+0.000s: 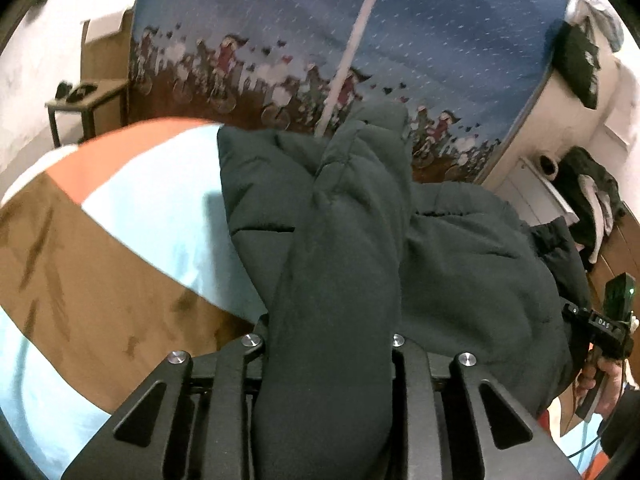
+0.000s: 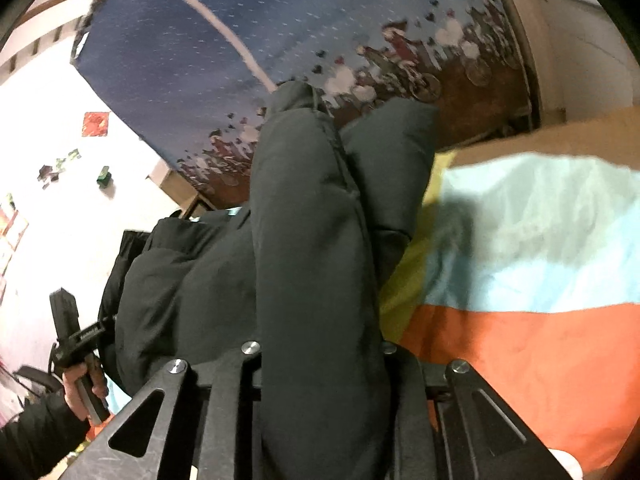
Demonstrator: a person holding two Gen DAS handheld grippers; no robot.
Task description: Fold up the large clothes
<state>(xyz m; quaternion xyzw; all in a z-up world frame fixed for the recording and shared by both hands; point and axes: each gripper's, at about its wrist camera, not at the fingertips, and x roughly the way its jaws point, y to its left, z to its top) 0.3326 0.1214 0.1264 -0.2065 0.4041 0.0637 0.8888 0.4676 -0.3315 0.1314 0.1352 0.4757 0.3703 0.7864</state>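
A dark green padded jacket (image 1: 460,264) lies on a bed with a colour-block cover (image 1: 132,216). My left gripper (image 1: 328,344) is shut on a thick fold of the jacket, which runs between its jaws and hides the fingertips. My right gripper (image 2: 320,352) is shut on another thick fold of the same jacket (image 2: 192,280), fingertips hidden too. The right gripper also shows in the left wrist view (image 1: 604,332) at the far right, held by a hand. The left gripper shows in the right wrist view (image 2: 76,336) at the lower left.
A blue patterned hanging (image 1: 420,28) covers the wall behind the bed. A small dark side table (image 1: 88,100) stands at the left. Clothes (image 1: 592,200) pile up at the right. The bed cover (image 2: 528,248) spreads to the right of the jacket.
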